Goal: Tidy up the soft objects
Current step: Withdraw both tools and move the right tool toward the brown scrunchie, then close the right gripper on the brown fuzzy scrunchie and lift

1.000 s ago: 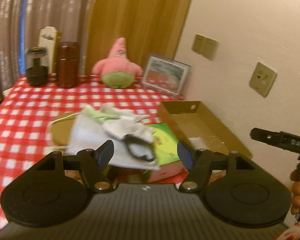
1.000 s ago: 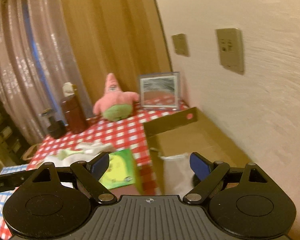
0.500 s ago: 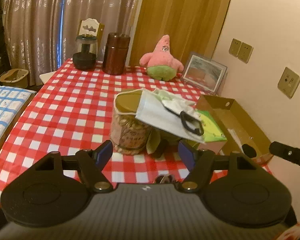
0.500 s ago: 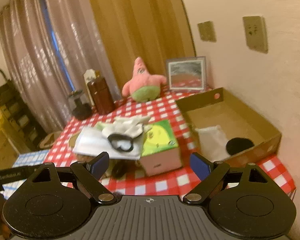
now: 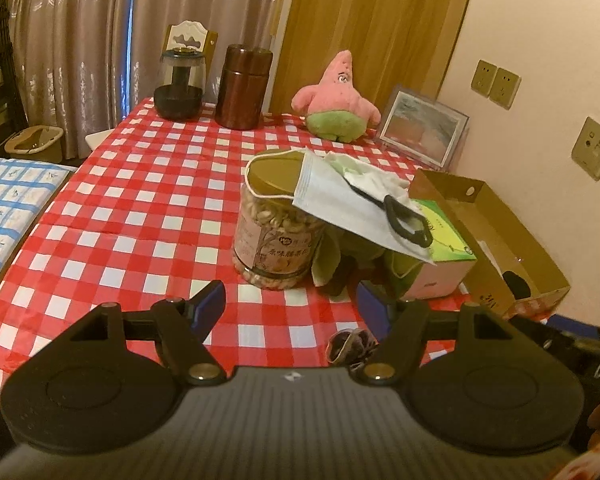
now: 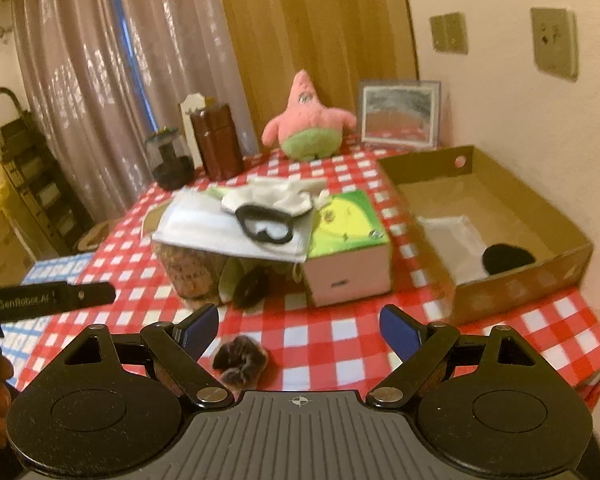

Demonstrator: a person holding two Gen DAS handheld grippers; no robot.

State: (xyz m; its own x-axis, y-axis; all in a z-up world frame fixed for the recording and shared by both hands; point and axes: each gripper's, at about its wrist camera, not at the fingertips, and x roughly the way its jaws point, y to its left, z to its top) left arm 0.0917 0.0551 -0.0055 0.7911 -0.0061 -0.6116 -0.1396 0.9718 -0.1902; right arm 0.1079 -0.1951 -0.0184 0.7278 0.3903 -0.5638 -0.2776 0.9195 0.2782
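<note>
Right now the nearest soft thing is a dark fuzzy scrunchie (image 6: 240,362), lying loose on the checked tablecloth (image 6: 328,336) at the near edge, just ahead of both pairs of tongs. Behind it a pale face mask (image 6: 212,228) bridges a jar of nuts (image 5: 276,236) on the left and a green tissue box (image 6: 348,236) on the right, with a black-rimmed eye mask (image 6: 266,226) and some crumpled white cloth (image 6: 276,198) piled on top. Another dark piece (image 6: 250,286) sits tucked in the shadow under that heap. Off to the right, the cardboard tray (image 6: 520,280) already holds a white cloth (image 6: 456,240) and a black round pad (image 6: 508,258). At the far end a pink starfish plush (image 6: 306,124) sits before the curtain, next to a framed picture (image 6: 398,114).

The left gripper (image 5: 292,306) has its jaws apart with nothing between them, and so does the right gripper (image 6: 298,326), spread wider.

My guess is the sorting is partly done and a fresh pick is being lined up. The scrunchie looks the easiest target: the right tongs would need to drop lower and shift left to straddle it, close gently, then carry it right to the tray. Since it is low and squashy, the fingers should reach nearly to the cloth before closing.
</note>
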